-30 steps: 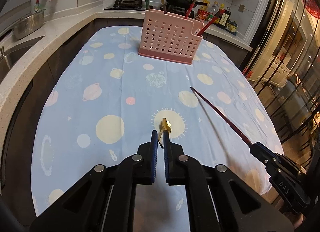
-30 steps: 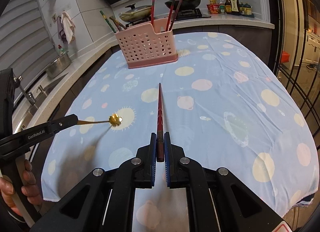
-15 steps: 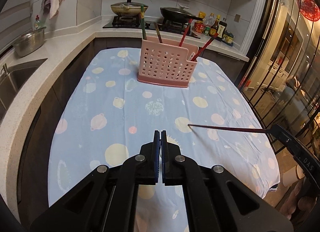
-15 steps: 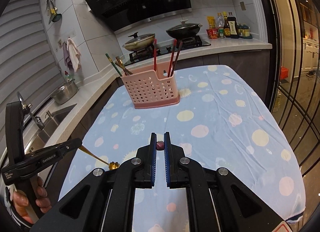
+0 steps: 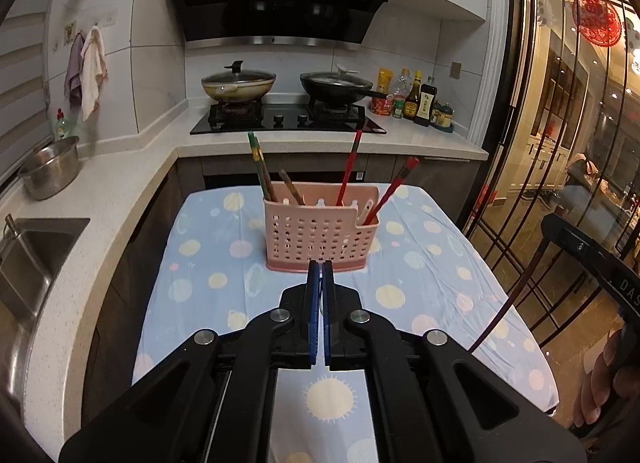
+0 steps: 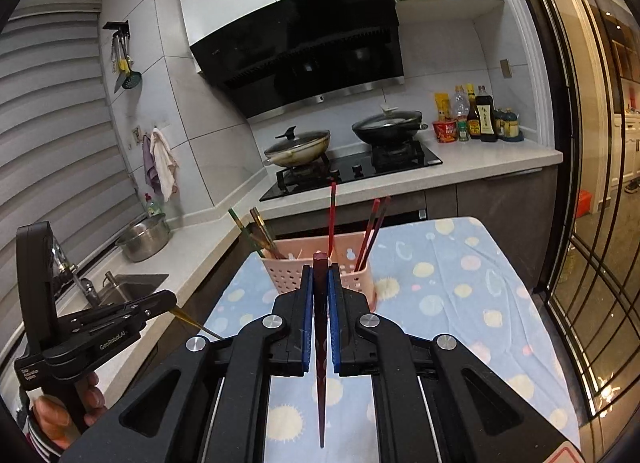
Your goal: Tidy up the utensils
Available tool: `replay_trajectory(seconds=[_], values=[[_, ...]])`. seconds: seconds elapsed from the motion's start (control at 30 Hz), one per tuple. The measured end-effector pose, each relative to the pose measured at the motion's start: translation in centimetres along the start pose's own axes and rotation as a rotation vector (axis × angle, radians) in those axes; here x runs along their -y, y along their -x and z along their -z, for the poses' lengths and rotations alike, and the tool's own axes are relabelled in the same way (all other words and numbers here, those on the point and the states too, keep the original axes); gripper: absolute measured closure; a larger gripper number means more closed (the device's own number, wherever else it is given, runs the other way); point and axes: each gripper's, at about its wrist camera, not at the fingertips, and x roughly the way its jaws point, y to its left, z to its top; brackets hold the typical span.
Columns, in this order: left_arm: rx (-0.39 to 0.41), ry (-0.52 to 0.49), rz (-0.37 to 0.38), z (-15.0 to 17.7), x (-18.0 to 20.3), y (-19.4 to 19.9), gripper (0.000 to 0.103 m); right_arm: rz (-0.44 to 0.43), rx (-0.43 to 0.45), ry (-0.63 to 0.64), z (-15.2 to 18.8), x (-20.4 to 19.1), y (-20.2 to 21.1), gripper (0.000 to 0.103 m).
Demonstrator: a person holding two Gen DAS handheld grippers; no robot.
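A pink perforated utensil basket (image 5: 320, 237) stands at the far end of the table, holding several chopsticks; it also shows in the right wrist view (image 6: 356, 279). My left gripper (image 5: 320, 267) is shut on a gold spoon, whose thin handle (image 6: 196, 322) shows only in the right wrist view, pointing down. My right gripper (image 6: 320, 271) is shut on a dark red chopstick (image 6: 320, 363), held upright with its tip down; this chopstick also shows in the left wrist view (image 5: 508, 303). Both grippers are raised above the near part of the table.
The table has a blue cloth with planet prints (image 5: 420, 263). Behind it runs a counter with a hob, two lidded pans (image 5: 238, 83) and sauce bottles (image 5: 416, 101). A sink (image 5: 36, 247) and steel bowl (image 5: 50, 169) are left. Glass doors are right.
Both grippers have risen from near the cloth and tilted up to face the kitchen. The chopstick swung from pointing forward to hanging tip-down. The spoon bowl has left the left wrist view.
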Motion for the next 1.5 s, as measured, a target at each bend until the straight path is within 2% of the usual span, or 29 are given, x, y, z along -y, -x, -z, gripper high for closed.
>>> replay_trajectory(seconds=[0.2,0.4,0.57,0.7,0.97,1.0,1.07,1.1,1.13,1.23,1.5], values=[[0.044,-0.034,-0.03,-4.0,0.0,-1.1,0.102,0.009,0.048,0.047,-3.3,-0.9,-1.7,0.096],[0.093,-0.061,-0.057,-8.1,0.3,-2.2,0.102,-0.003,0.078,0.032,-6.7,-0.8,-4.1,0.096],[0.102,-0.072,-0.059,-9.2,0.5,-2.9,0.102,-0.008,0.071,0.029,-7.5,-0.9,-5.6,0.096],[0.073,-0.04,-0.057,-7.6,-1.1,-3.7,0.102,-0.009,0.043,0.042,-5.7,-0.9,-5.8,0.096],[-0.083,0.056,-0.111,-0.8,-6.5,-7.7,0.1,0.022,-0.031,0.019,-0.9,0.6,-5.9,0.096],[-0.106,0.061,-0.121,0.3,-7.2,-8.4,0.098,0.026,-0.041,0.012,-0.3,0.9,-6.0,0.096],[-0.149,0.064,-0.136,2.1,-8.5,-9.9,0.086,0.033,-0.064,-0.001,0.8,1.3,-6.4,0.096],[-0.165,0.06,-0.144,2.9,-9.1,-10.6,0.072,0.037,-0.073,-0.006,1.2,1.5,-6.6,0.096],[-0.175,0.056,-0.156,3.5,-9.7,-11.3,0.063,0.04,-0.082,-0.01,1.6,1.6,-6.8,0.096],[-0.209,0.043,-0.173,5.0,-11.2,-13.5,0.061,0.051,-0.099,-0.019,2.5,2.0,-7.6,0.096],[-0.242,0.003,-0.115,5.7,-13.1,-19.4,0.054,0.049,-0.102,-0.027,2.7,1.7,-9.4,0.096]])
